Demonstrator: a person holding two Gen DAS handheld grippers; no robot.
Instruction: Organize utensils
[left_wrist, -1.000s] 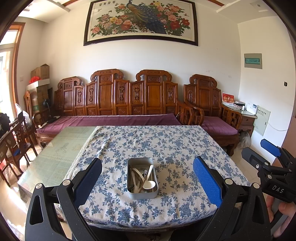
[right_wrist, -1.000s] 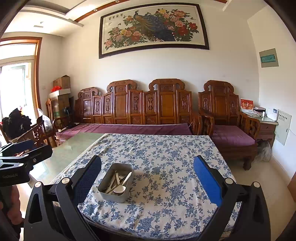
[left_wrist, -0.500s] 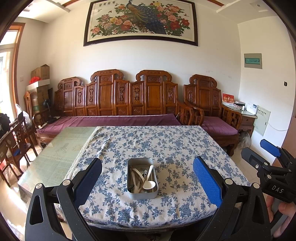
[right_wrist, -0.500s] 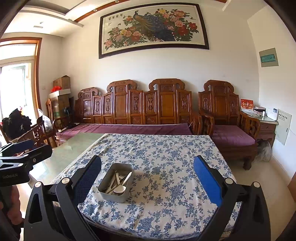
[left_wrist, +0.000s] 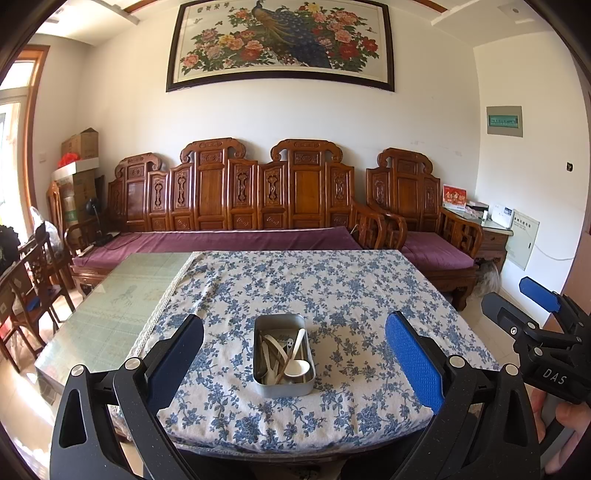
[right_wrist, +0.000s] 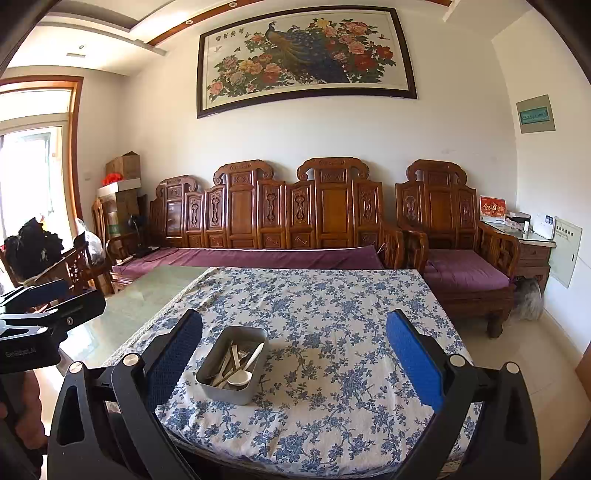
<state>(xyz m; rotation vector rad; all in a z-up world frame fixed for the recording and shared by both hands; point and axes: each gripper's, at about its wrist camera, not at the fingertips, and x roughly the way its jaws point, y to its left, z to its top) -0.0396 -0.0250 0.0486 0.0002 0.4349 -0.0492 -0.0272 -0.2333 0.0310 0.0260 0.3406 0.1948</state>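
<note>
A grey metal tin (left_wrist: 283, 384) (right_wrist: 221, 393) sits near the front edge of a table covered by a blue-flowered cloth (left_wrist: 332, 291) (right_wrist: 332, 314). Inside lie several pale utensils, among them a white spoon (left_wrist: 297, 367) (right_wrist: 240, 377). My left gripper (left_wrist: 293, 354) is open, held back from the table with the tin between its blue pads in view. My right gripper (right_wrist: 293, 354) is open too, with the tin just right of its left finger. Neither holds anything. Each gripper shows at the edge of the other's view.
Bare green glass tabletop (left_wrist: 110, 310) lies left of the cloth. A carved wooden sofa with purple cushions (left_wrist: 236, 240) stands behind the table, an armchair (left_wrist: 432, 236) to its right. Wooden chairs (left_wrist: 29, 280) stand at far left. A hand (left_wrist: 570, 417) grips the right tool.
</note>
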